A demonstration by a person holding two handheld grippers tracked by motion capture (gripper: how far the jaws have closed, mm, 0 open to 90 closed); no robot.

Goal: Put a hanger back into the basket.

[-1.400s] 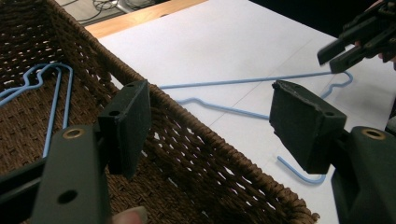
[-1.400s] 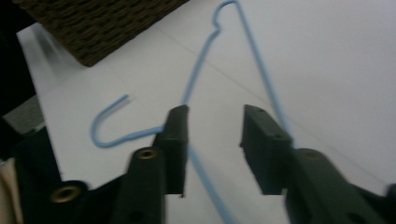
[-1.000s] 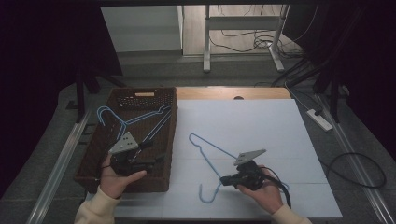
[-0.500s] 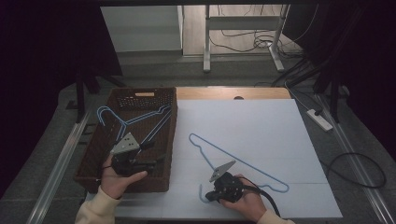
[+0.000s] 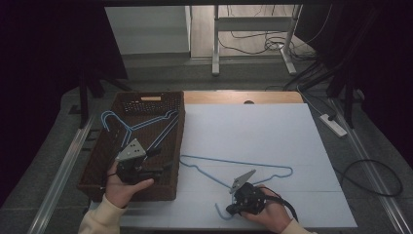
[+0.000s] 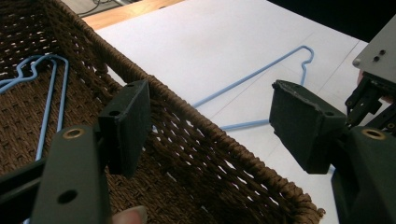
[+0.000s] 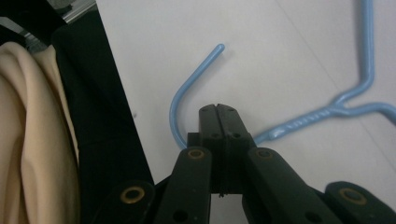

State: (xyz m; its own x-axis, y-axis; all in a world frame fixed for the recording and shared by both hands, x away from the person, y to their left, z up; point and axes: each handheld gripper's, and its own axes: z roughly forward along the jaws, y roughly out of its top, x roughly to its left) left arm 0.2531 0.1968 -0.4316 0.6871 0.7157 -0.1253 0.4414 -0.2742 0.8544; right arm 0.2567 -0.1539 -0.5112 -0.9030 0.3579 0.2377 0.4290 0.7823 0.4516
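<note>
A dim room surrounds a worktop (image 5: 272, 122) covered by a white sheet, with a strip of bare wood showing along its far edge and cables trailing over the grey floor beyond. A dark brown woven basket (image 5: 173, 146) sits at the left side of the worktop, its right wall beside the white sheet. Inside it lie blue wire hangers (image 5: 139, 127), their hooks pointing toward the far left corner.

A single blue wire hanger (image 5: 253, 164) lies flat on the white sheet, near the front edge, with its hook curling toward the person. The right gripper (image 5: 239, 197), held in the person's right hand (image 5: 270, 217), has its fingers clenched on this hanger where the hook curves into the neck; in the right gripper view the two black fingers (image 7: 210, 122) meet with no gap, the blue hook emerging to their left and the neck to their right. A cream sleeve (image 7: 32, 140) shows at the left of that view.

The left gripper (image 5: 139, 165), held in the left hand (image 5: 122, 187), hovers over the front right part of the basket. Its fingers (image 6: 126, 123) are spread wide and released, straddling the basket's rim with nothing between them.
</note>
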